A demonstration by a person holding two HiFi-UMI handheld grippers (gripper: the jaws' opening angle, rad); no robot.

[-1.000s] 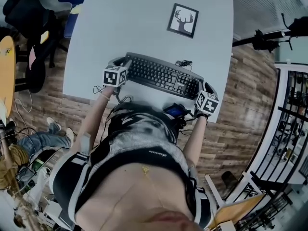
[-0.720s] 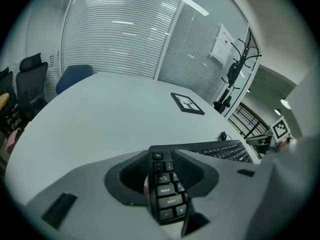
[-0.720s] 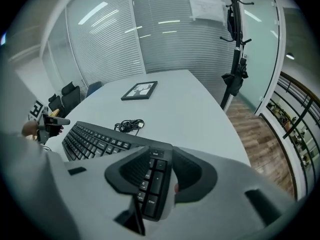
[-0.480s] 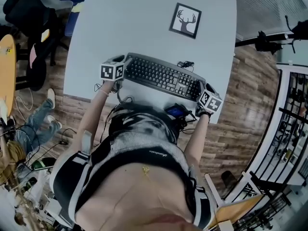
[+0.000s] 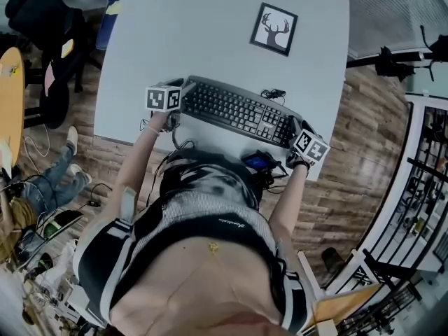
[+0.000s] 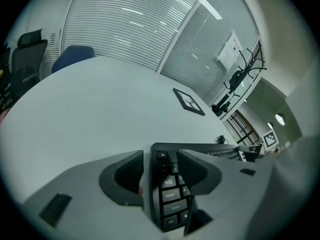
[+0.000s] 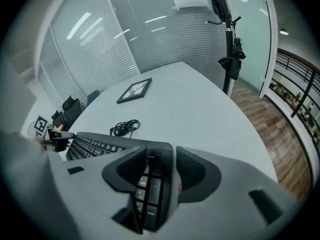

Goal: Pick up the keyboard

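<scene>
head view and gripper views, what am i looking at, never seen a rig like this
No robot: a person holds a two-jaw gripper in each hand. The head view looks down from a camera on their head; the other two cameras ride on the grippers, looking along the jaws. On the white table lie a black keyboard, a framed deer picture and a coiled black cable. The left gripper straddles the keyboard's left end, the right gripper its right end. Their jaws have just been opening; neither clamps it.
</scene>
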